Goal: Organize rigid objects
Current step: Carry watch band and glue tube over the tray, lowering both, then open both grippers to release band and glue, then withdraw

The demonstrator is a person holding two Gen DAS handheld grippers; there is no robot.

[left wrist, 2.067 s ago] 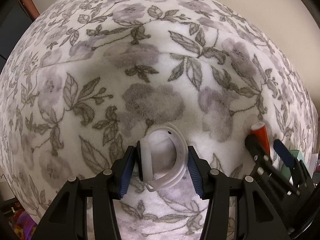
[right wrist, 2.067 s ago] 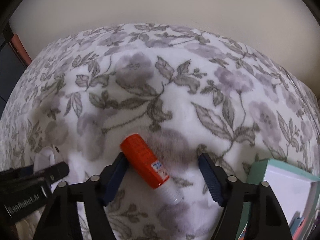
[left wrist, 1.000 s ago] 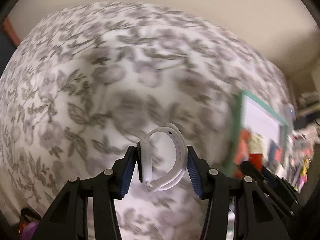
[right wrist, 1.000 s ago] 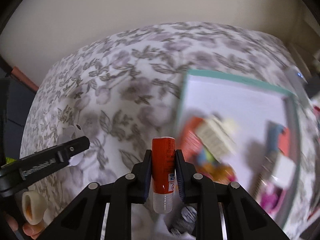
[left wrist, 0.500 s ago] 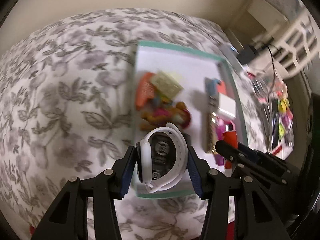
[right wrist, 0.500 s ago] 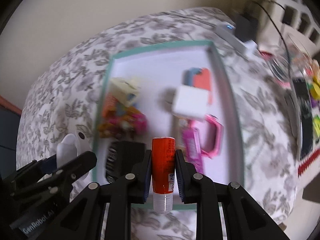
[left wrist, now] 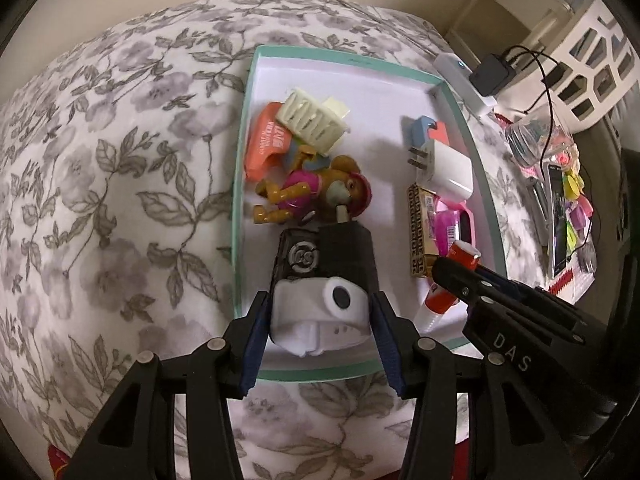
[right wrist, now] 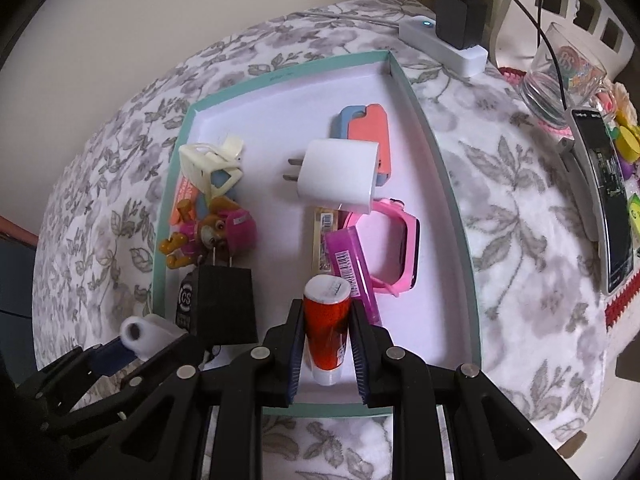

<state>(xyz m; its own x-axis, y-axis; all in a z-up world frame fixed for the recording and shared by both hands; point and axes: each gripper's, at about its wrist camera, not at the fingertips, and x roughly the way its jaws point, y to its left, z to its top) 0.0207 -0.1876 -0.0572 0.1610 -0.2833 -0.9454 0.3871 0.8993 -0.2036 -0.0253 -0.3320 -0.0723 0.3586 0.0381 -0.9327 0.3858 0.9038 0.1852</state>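
My left gripper [left wrist: 320,332] is shut on a white wristband [left wrist: 320,314] and holds it over the near left part of a teal-rimmed white tray [left wrist: 244,128]. The band also shows in the right wrist view [right wrist: 140,334]. My right gripper [right wrist: 325,340] is shut on a red glue stick [right wrist: 325,336] over the tray's near edge [right wrist: 476,344]. The glue stick shows in the left wrist view [left wrist: 452,276] too. The tray holds a toy dog [left wrist: 312,192], a black charger [right wrist: 224,304], a white charger [right wrist: 340,176] and a pink watch [right wrist: 396,248].
The tray lies on a floral blanket [left wrist: 100,160]. To its right are a white power strip with a black plug [right wrist: 444,40], a glass jar [right wrist: 560,76], a phone [right wrist: 604,192] and small colourful items. A white basket [left wrist: 592,52] stands far right.
Both grippers picked their objects up from the blanket and carried them right, over the tray. The right gripper closed on the glue stick. In the last half second both dropped lower toward the tray.
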